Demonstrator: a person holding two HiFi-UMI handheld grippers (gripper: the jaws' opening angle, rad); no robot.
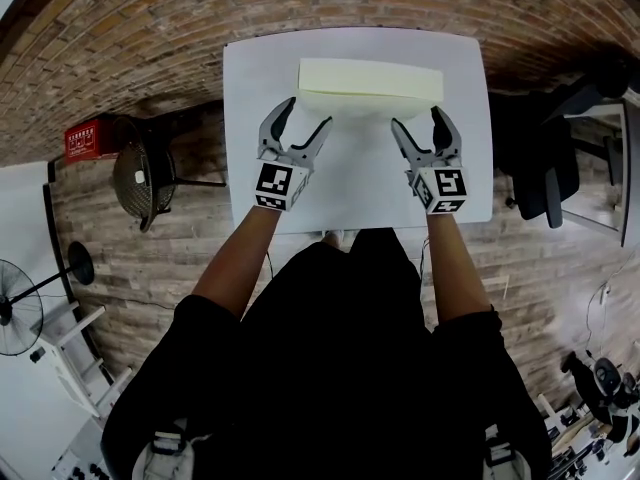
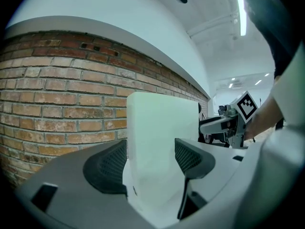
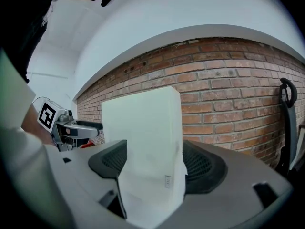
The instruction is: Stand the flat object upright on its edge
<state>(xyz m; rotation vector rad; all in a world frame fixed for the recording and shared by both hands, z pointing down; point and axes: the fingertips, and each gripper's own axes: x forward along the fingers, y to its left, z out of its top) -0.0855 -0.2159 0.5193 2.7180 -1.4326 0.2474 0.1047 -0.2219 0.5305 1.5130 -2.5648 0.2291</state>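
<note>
Pale block (image 1: pixel 370 78) is standing on its long edge by the desk's (image 1: pixel 360 188) far edge, midway between the side edges; it's looking upright already, so I'm reading this step as the release; left gripper (image 1: pixel 308 111) and right gripper (image 1: pixel 418 118) are both sitting with fingers spread, block between them, no visible pinch; I'd be backing both straight toward the near edge together, staying wide, not brushing the faces; brick wall (image 1: pixel 200 18) is running behind; red crate (image 1: pixel 90 138) sitting left, chair (image 1: pixel 545 168) right.

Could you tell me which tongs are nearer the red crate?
Left. The left tongs are at the end of the pale block nearest the red crate; the right tongs are at its opposite end, farther off.
</note>
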